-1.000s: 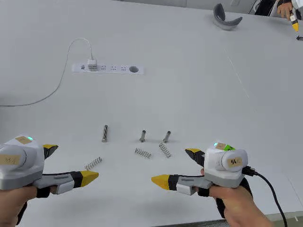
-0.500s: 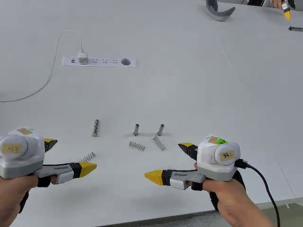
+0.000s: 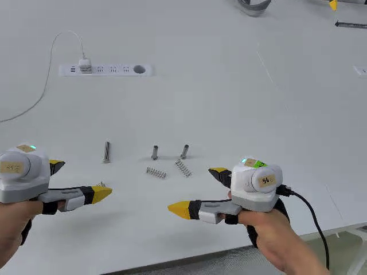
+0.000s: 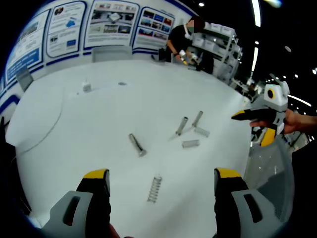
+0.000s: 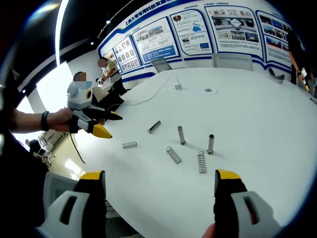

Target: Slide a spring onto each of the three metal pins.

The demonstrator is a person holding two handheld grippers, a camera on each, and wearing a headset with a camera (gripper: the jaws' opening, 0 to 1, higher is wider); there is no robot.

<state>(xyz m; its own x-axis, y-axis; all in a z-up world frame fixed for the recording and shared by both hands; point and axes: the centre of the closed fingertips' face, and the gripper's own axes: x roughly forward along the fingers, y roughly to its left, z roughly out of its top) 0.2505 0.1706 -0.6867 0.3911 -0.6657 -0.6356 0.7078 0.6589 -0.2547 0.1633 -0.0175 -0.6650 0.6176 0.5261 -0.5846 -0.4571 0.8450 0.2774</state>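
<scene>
Thin steel wire, so each spring looks light, squashy and prone to roll: best pinched gently across the middle coils. One spring (image 4: 155, 188) lies just ahead of the left claw (image 4: 162, 174), whose jaws are spread and empty. Two springs (image 5: 173, 154) lie ahead of the right claw (image 5: 161, 174), likewise spread, just short of the pins (image 5: 181, 135).

The left gripper (image 3: 80, 179) and right gripper (image 3: 198, 190) hover low over the near edge of the white table (image 3: 229, 103), yellow-tipped jaws spread wide. Beyond them, the left pin (image 3: 106, 152) seems to lie flat. The middle pin (image 3: 155, 152) and right pin (image 3: 184, 151) stand upright. The middle spring (image 3: 155, 172) and right spring (image 3: 183, 167) lie just before those two. The left spring (image 3: 103, 184) peeks out beside the left gripper's tip. A power strip (image 3: 106, 70) lies far back.
</scene>
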